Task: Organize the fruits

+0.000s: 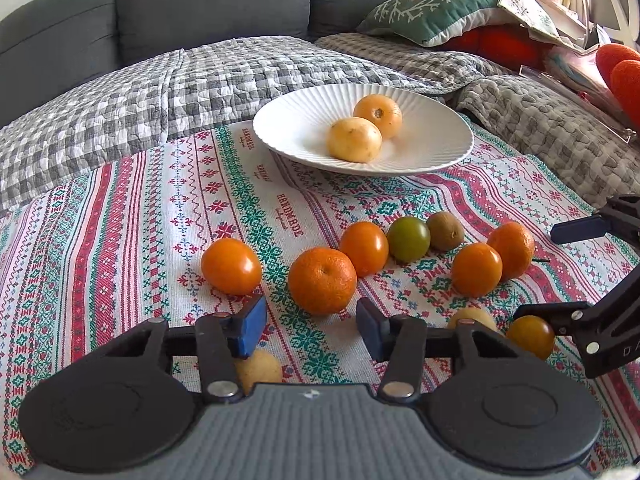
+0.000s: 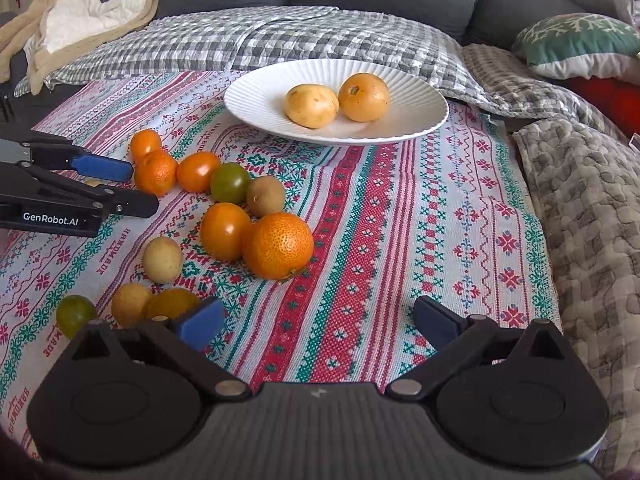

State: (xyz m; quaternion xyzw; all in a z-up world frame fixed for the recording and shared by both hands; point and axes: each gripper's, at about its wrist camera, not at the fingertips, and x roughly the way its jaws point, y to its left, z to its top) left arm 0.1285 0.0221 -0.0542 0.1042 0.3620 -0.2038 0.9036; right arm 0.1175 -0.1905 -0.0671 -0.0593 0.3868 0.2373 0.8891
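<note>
A white ribbed plate (image 1: 440,148) (image 2: 420,120) holds two yellow round fruits (image 1: 354,139) (image 2: 311,105) at the far side of the patterned cloth. Several loose fruits lie on the cloth: a mandarin (image 1: 322,281) (image 2: 155,172), orange tomatoes (image 1: 231,266), a green tomato (image 1: 408,239) (image 2: 229,183), a kiwi (image 1: 445,231) (image 2: 265,195) and a big orange (image 2: 278,245). My left gripper (image 1: 311,332) (image 2: 138,188) is open and empty, just in front of the mandarin. My right gripper (image 2: 320,322) (image 1: 560,272) is open wide and empty, right of the fruit cluster.
The patterned cloth (image 2: 400,220) lies on a grey checked quilt (image 1: 140,92) over a grey sofa. A green cushion (image 1: 432,12) and papers lie at the back right. A beige blanket (image 2: 60,28) lies at the back left.
</note>
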